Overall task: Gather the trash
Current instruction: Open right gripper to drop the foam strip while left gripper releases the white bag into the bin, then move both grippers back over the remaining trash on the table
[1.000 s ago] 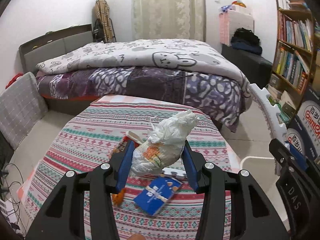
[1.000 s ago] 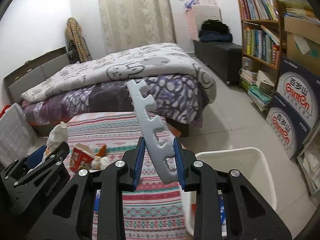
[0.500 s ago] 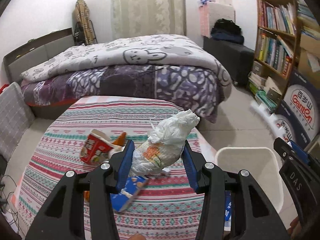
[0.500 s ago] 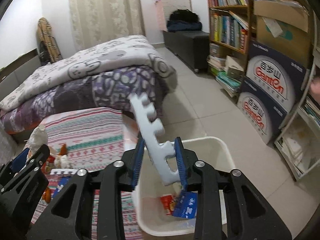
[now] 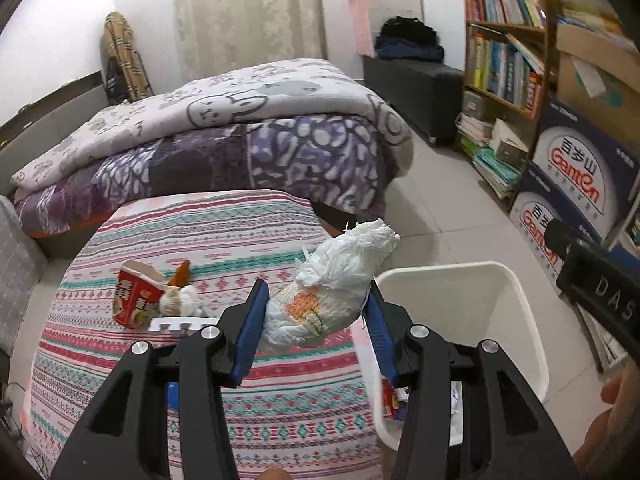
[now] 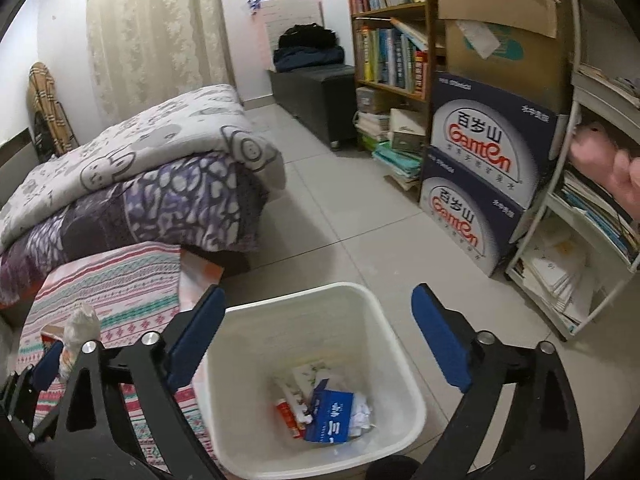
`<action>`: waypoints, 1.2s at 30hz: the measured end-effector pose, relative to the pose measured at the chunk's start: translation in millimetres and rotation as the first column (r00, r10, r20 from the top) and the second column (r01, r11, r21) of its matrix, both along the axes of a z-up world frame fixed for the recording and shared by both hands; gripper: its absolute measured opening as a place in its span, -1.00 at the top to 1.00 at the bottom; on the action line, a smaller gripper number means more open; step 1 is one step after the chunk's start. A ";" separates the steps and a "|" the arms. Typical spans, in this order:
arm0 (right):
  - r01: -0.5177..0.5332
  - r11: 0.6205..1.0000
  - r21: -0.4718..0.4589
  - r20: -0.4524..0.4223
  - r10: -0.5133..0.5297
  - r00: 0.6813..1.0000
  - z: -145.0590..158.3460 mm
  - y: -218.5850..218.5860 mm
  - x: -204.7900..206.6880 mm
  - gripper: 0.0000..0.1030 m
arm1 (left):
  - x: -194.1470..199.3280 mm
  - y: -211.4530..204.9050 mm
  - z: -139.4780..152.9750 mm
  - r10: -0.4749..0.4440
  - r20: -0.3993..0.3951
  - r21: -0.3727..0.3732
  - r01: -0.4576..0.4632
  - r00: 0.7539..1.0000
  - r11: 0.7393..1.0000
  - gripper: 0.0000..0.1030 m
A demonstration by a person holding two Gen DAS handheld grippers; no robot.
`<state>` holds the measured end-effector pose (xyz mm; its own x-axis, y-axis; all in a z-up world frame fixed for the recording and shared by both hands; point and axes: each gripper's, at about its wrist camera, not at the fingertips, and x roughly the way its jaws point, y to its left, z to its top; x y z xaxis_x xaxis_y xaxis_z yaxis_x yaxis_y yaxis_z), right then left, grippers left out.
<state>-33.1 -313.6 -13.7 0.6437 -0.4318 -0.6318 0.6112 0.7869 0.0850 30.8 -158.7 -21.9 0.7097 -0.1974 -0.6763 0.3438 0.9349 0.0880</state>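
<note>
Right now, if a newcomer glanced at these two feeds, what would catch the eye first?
Probably the crumpled white plastic bag clamped in the left gripper, just left of the white bin. Next, the right gripper, opening with nothing between its fingers, above that bin's blue box and wrappers.

A bed (image 5: 224,128) with a cartoon-print blanket sits at 11 o'clock; a bookshelf (image 6: 394,36) and 2 stacked blue cartons (image 6: 486,176) at 2 o'clock.
</note>
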 end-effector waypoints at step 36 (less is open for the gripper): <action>0.005 0.993 0.117 -0.019 -0.003 1.000 -7.5 3.1 8.5 -0.86 | 20.7 40.0 -28.9 0.055 -0.160 0.036 -0.050 0.986 0.998 -0.44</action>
